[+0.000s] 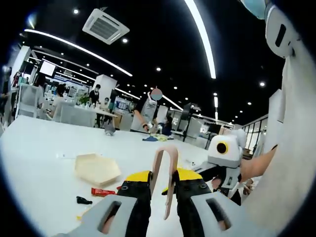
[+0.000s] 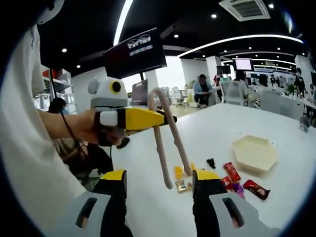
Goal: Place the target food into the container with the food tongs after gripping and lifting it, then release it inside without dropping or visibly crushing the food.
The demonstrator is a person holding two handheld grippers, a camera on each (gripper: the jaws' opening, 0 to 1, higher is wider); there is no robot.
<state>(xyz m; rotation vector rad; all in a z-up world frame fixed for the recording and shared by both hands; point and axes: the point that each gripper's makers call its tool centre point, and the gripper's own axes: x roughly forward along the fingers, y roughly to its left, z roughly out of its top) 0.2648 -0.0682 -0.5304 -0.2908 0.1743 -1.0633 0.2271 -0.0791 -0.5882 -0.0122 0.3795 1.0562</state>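
1. Yellow-tipped jaws of the left gripper point(image 1: 163, 185) rise nearest the lens in the left gripper view, closed down on the pink food tongs point(image 1: 165, 170), whose looped end points away from the camera.
2. Seen from the right gripper view, that left gripper point(image 2: 158, 118) holds the food tongs point(image 2: 168, 138) near their bend, with the two legs hanging down toward the white table point(image 2: 148, 207) and their tips above it.
3. Open wide, the right gripper point(image 2: 159, 181) has nothing between its jaws; the tongs' legs hang in the space ahead of them.
4. Wrapped snacks point(image 2: 237, 182), the likely target food, lie scattered on the table just beyond the tong tips, between the tongs and the hexagonal container point(image 2: 254, 153).
5. From the tongs, the container lies farther out along the table, past the snacks and a small black object point(image 2: 211, 162).
6. Judging by this layout, the left gripper is the one that matters: the tong tips must swing down and outward to straddle one snack, and no food is gripped yet.
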